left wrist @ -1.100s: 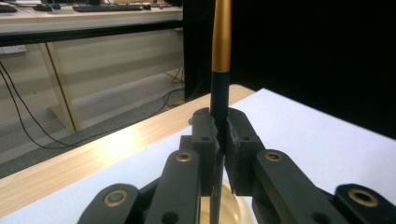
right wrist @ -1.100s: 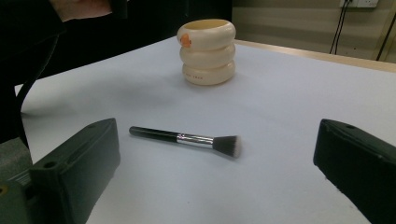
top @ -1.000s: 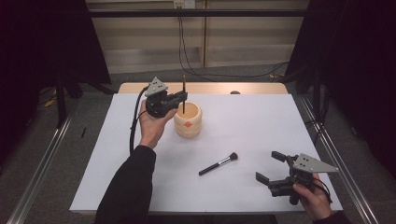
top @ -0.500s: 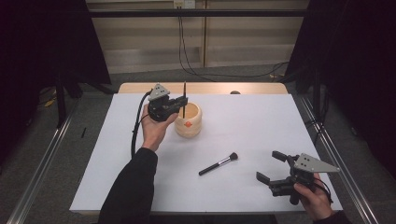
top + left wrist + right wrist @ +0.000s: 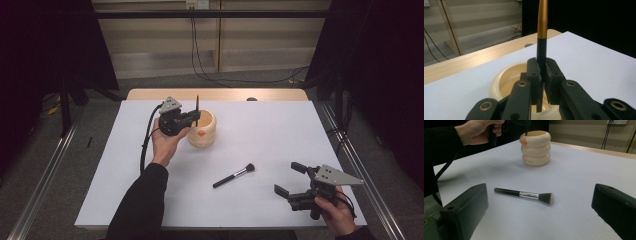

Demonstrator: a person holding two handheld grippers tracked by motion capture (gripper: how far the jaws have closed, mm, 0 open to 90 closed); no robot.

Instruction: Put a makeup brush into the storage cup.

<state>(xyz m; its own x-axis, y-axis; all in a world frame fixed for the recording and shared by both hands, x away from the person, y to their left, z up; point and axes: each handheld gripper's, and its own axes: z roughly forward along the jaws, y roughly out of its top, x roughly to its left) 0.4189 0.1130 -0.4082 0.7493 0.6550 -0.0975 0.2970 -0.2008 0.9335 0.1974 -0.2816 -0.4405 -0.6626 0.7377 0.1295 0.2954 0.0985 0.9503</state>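
A cream ribbed holder point(image 5: 202, 131) point(image 5: 506, 77) point(image 5: 535, 145) stands on the white table at the back left of centre. My left gripper point(image 5: 196, 118) point(image 5: 541, 67) hovers at its rim, shut on a thin black and gold stick point(image 5: 197, 104) point(image 5: 542, 25). The stick is upright and its lower end reaches down into the holder point(image 5: 526, 130). A black makeup brush point(image 5: 234, 175) point(image 5: 524, 194) with a silver ferrule lies flat mid-table. My right gripper point(image 5: 287, 179) point(image 5: 539, 212) rests at the front right, open and holding nothing, pointing at the brush.
The white sheet point(image 5: 280, 130) covers most of the table, with a strip of wood point(image 5: 215, 94) along the back edge. Metal rails point(image 5: 360, 170) run along both sides. Cables point(image 5: 200, 55) lie on the floor behind. An orange mark point(image 5: 200, 133) is on the holder's side.
My left gripper has come down with the stick, bringing its lower end into the holder. The right gripper and the makeup brush have stayed where they were.
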